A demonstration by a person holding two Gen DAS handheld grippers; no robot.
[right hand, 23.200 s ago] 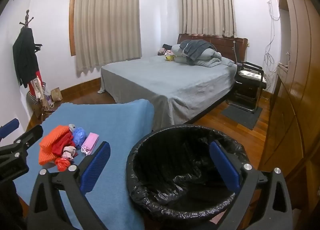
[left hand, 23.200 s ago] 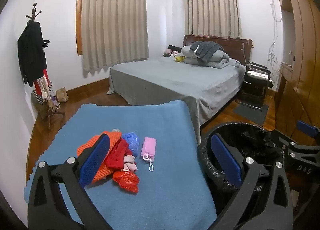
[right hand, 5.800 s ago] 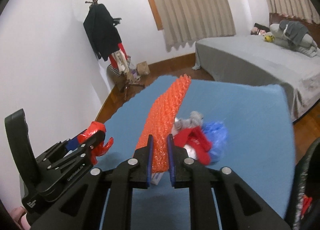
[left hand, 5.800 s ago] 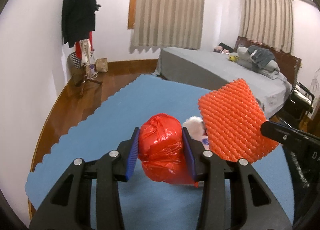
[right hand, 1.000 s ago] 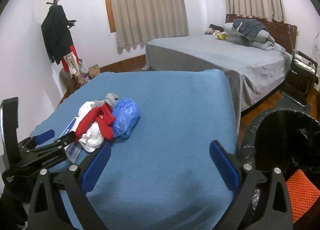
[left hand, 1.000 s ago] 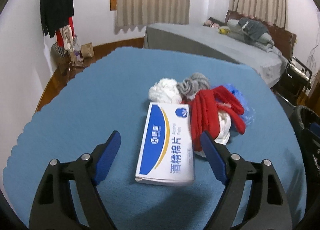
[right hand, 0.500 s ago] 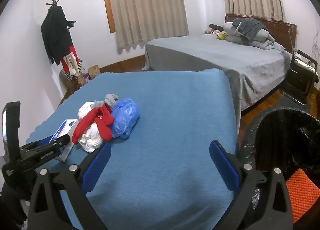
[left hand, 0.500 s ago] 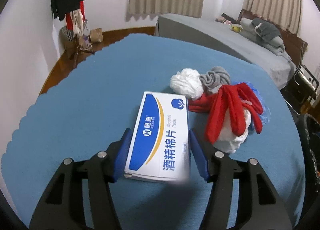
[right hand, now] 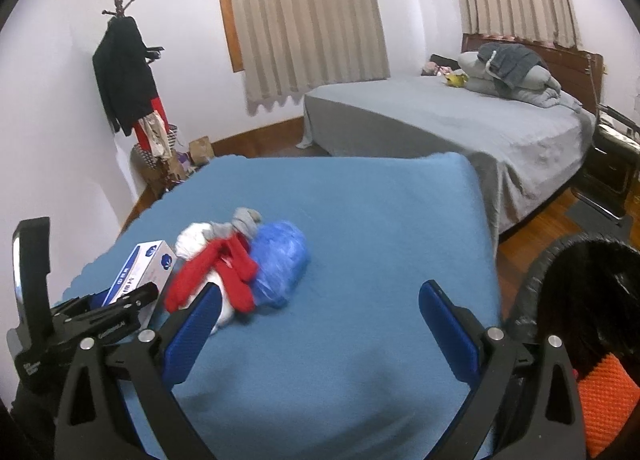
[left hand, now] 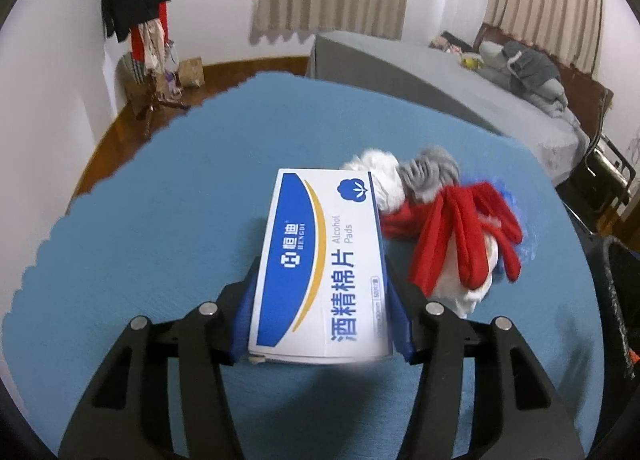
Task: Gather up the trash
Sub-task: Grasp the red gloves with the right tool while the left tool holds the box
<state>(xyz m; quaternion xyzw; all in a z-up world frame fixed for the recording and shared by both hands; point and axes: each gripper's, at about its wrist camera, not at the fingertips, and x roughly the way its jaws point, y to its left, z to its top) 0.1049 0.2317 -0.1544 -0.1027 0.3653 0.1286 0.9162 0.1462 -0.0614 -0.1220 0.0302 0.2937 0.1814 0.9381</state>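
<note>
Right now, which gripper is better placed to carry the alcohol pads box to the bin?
Left. The left gripper has its jaws closing around the alcohol pads box, pads at its sides. The right gripper is open and empty, over bare blue cloth.

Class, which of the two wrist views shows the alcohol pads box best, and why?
The left wrist view: the alcohol pads box fills the centre, label readable, between the closing jaws of the left gripper. The right wrist view shows only its small far end at the left edge, partly hidden by that gripper.

black gripper [left hand: 322,316] arms, blue pads, silver screws.
</note>
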